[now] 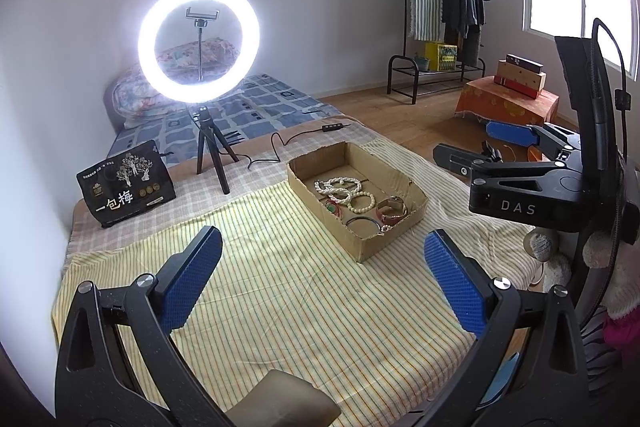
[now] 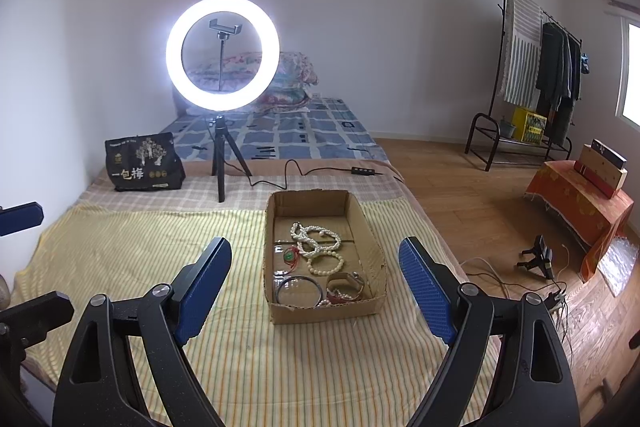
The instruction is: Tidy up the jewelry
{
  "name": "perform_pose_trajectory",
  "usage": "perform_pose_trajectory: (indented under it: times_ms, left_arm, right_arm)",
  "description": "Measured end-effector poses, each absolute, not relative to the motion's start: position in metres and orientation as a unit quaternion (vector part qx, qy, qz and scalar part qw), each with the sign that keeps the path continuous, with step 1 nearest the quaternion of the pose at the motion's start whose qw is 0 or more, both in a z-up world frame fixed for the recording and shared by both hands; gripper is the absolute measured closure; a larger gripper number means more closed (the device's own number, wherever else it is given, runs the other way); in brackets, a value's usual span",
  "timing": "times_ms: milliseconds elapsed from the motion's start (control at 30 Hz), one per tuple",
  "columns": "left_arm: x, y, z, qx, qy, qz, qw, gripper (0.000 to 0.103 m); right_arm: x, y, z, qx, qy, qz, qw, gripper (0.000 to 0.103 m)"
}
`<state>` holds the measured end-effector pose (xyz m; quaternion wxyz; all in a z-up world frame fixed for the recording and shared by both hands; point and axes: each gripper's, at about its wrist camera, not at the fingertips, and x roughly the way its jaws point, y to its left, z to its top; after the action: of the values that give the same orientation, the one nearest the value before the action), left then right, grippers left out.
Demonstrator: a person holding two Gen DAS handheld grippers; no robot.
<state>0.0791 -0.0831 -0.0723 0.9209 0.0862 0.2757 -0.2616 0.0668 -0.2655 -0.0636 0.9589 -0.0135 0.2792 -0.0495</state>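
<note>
Jewelry (image 2: pixel 320 259) lay loose inside a shallow cardboard box (image 2: pixel 372 247) w/ torn rims, sitting on the yellow striped cloth (image 2: pixel 132 251) over the bench. In the right wrist view the box's long axis ran away from the camera toward the ring light (image 2: pixel 222 53), near short wall toward the lens; in the left wrist view it ran diagonally, near-right to far-left. Contents: white pearl strands (image 2: pixel 316 237) tangled in the middle, a cream bead bracelet (image 2: pixel 326 263) just nearer, a green pendant on red cord (image 2: pixel 289 257) by the left wall, a dark bangle (image 2: pixel 298 289) flat in the near-left corner, and a watch w/ reddish strap (image 2: pixel 346 287) in the near-right corner. Far end of the box was bare cardboard. Right hand-held gripper (image 2: pixel 316 287) hovered above the cloth, released, jaws spread wide w/ the box's near end framed btwn the blue pads (image 2: pixel 202 291), nothing touched. Left hand-held gripper (image 1: pixel 324 279) was also released, jaws wide apart, over bare striped cloth, box ahead and right of it. A black snack bag (image 2: pixel 144 163) stood at the far left beside the light's tripod (image 2: pixel 221 163), its cable (image 2: pixel 304 171) trailing right. Beyond lay a bed w/ blue checked sheet (image 2: pixel 296 131); a clothes rack (image 2: pixel 532 75) stood by the far right wall.
</note>
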Motion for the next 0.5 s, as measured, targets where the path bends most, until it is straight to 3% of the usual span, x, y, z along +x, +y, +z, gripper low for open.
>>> perform_pose_trajectory:
  times_ms: [500]
  left_arm:
    - [0.0792, -0.0826, -0.0726, 0.086, 0.275, -0.261, 0.921, 0.0]
  right_arm:
    - [0.0658, -0.2657, -0.0634, -0.015, 0.281, -0.048, 0.958, 0.017]
